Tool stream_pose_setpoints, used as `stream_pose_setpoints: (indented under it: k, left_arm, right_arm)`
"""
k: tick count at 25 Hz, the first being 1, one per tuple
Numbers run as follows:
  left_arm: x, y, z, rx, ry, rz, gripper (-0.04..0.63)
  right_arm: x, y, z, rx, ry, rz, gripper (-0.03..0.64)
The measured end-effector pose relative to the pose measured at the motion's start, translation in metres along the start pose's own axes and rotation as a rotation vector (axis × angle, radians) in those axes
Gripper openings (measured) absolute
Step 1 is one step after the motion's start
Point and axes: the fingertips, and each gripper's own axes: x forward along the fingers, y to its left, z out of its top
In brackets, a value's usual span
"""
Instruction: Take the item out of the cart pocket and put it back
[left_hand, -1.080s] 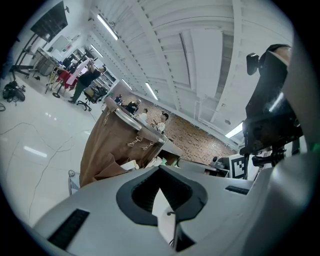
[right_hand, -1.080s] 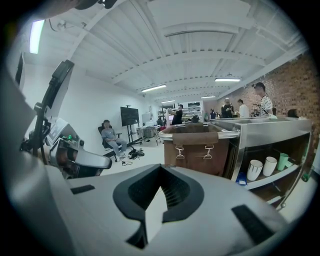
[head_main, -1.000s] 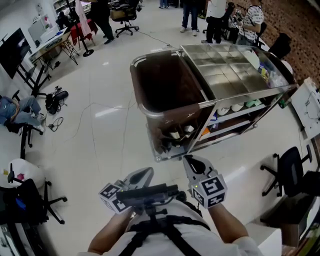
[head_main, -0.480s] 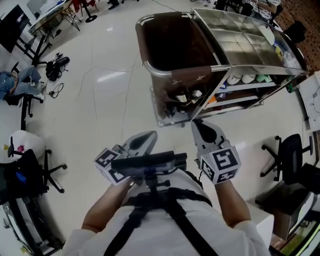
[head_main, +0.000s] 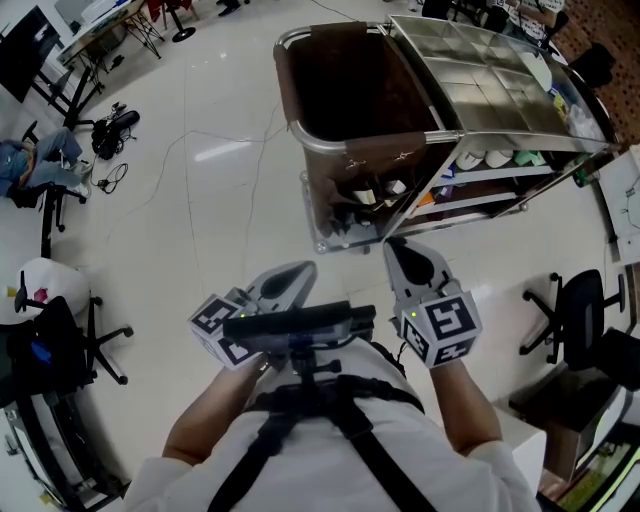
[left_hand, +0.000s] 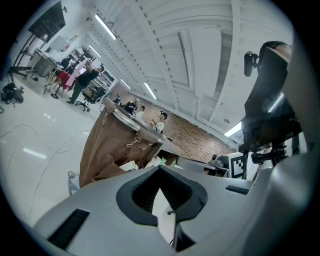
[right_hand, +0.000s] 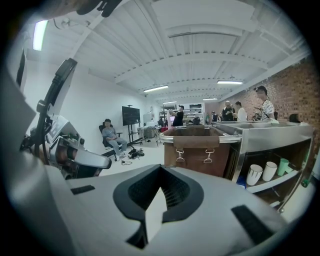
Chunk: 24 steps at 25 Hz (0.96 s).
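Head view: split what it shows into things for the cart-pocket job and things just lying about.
Job: cart, its brown bag, white items in the end pocket, left gripper, right gripper, both shut and empty.
Lying about: cups on the cart shelf, office chair, black gear on the floor.

The head view looks steeply down; the 2 gripper views look forward from lower, all 3 sharing the brown fabric bag (head_main: 372, 150) (left_hand: 107, 150) (right_hand: 197, 150).
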Motion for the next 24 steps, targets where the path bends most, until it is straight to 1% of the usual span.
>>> stream_pose_setpoints:
  k: [2,7,10,12,16,19,24]
  left_arm:
    - [0.001,-0.001,0.002,-0.004,-0.004,0.002,0.003]
    - [-0.004,0.013,-0.011,0.025,0.010,-0.008,0.004]
    - [-0.002,0.017,-0.011,0.033,0.010,-0.009,0.003]
    - [0.001,0.012,-0.008,0.018,0.012,0.003,0.003]
    - [-0.002,0.013,-0.010,-0.049,0.005,0.033,0.003]
    - [0.001,0.015,-0.007,-0.043,0.006,0.024,0.003]
    - [-0.001,0.004,-0.011,-0.036,0.024,0.031,0.004]
  right_arm:
    - [0.000,-0.001,0.000,-0.004,0.001,-0.002,0.000]
    - [0.003,-0.002,-0.002,-0.003,0.005,-0.002,0.000]
    - [0.007,-0.005,-0.005,0.005,0.007,-0.006,-0.002]
    - [0.007,-0.004,-0.009,0.015,0.018,-0.006,-0.002]
    - [0.009,0.000,-0.017,0.032,0.042,0.007,-0.002]
    - [0.013,-0.003,-0.013,0.025,0.032,0.009,-0.002]
    - [0.006,0.001,-0.020,0.027,0.053,0.023,-0.002]
